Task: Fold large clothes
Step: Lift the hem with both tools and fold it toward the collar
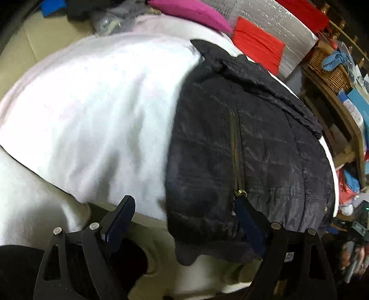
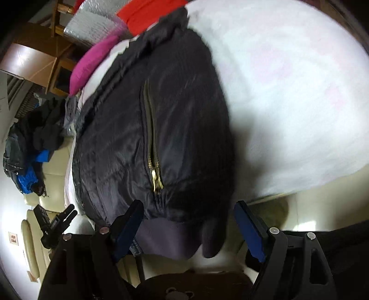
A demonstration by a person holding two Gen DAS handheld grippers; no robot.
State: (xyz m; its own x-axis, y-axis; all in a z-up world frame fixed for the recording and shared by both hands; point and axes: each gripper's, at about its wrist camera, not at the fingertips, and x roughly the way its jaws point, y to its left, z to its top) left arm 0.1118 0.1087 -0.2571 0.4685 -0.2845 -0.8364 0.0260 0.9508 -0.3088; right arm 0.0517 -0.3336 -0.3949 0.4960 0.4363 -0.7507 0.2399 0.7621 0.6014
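A black quilted jacket [image 1: 249, 147] with a brass zipper [image 1: 235, 147] lies on a white blanket [image 1: 92, 110], its hem hanging over the near edge. My left gripper [image 1: 184, 219] hovers open above that hem; one finger [image 1: 250, 221] is over the jacket by the zipper pull, the other over the blanket's edge. In the right wrist view the same jacket [image 2: 152, 129] fills the middle, zipper [image 2: 152, 147] closed. My right gripper [image 2: 189, 228] is open over the ribbed hem [image 2: 170, 237], jaws on either side of it, pads not pressing.
Magenta [image 1: 191, 12] and red [image 1: 258, 43] cushions and a silver foil sheet [image 1: 272, 20] lie at the far end. A wooden shelf with a wicker basket [image 1: 329, 69] stands to the right. Dark and blue clothes [image 2: 30, 147] are heaped on the floor. The left gripper [image 2: 57, 221] shows at lower left.
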